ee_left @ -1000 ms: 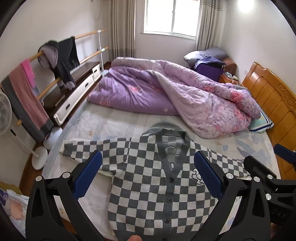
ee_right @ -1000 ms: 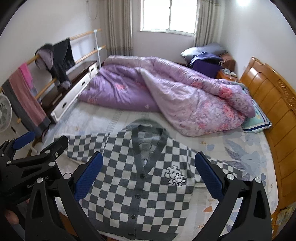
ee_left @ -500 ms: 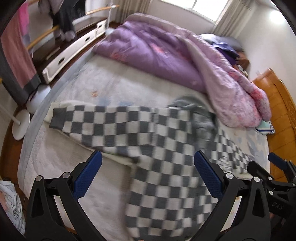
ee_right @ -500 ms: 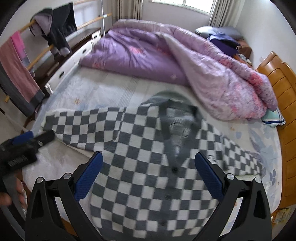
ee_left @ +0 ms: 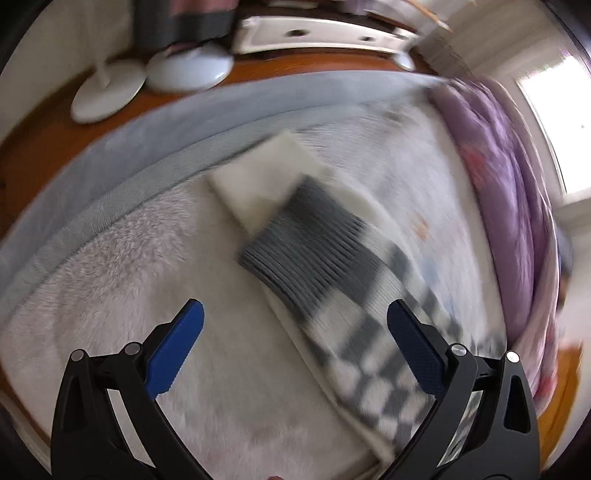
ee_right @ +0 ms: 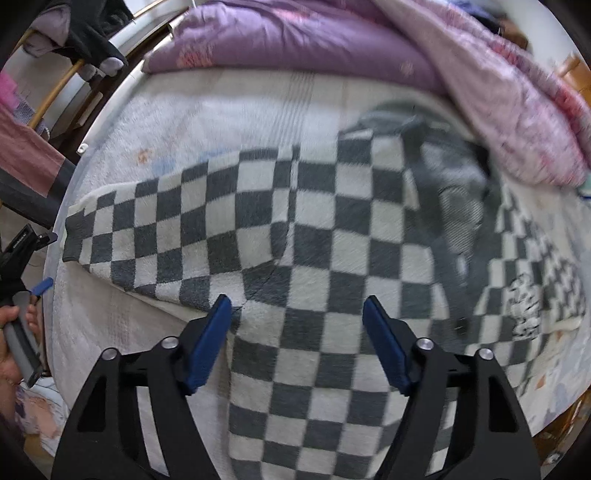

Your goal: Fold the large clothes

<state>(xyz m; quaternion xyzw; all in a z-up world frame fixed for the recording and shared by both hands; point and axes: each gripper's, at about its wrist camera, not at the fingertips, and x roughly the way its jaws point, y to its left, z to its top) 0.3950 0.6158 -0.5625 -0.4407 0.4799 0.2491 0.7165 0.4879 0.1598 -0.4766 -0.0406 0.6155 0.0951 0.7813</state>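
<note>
A grey-and-white checkered cardigan (ee_right: 317, 258) lies spread flat on the bed, front up, its left sleeve stretched out toward the bed's left edge. In the left wrist view the sleeve's grey cuff (ee_left: 295, 240) lies just ahead of my open left gripper (ee_left: 295, 332), which hovers over the sheet and holds nothing. My right gripper (ee_right: 297, 325) is open and empty, low over the cardigan near the left armpit. The left gripper also shows in the right wrist view (ee_right: 26, 266) at the bed's left edge, beyond the cuff.
A purple quilt (ee_right: 332, 48) is heaped across the far half of the bed. A white fluffy bed sheet (ee_left: 129, 277) covers the mattress. White fan bases (ee_left: 147, 81) stand on the wooden floor left of the bed. A clothes rail with hanging garments (ee_right: 74, 33) stands beyond.
Both grippers have dropped closer to the bed. The left one swung left and down to the sleeve cuff. The right one moved in over the cardigan's left armpit.
</note>
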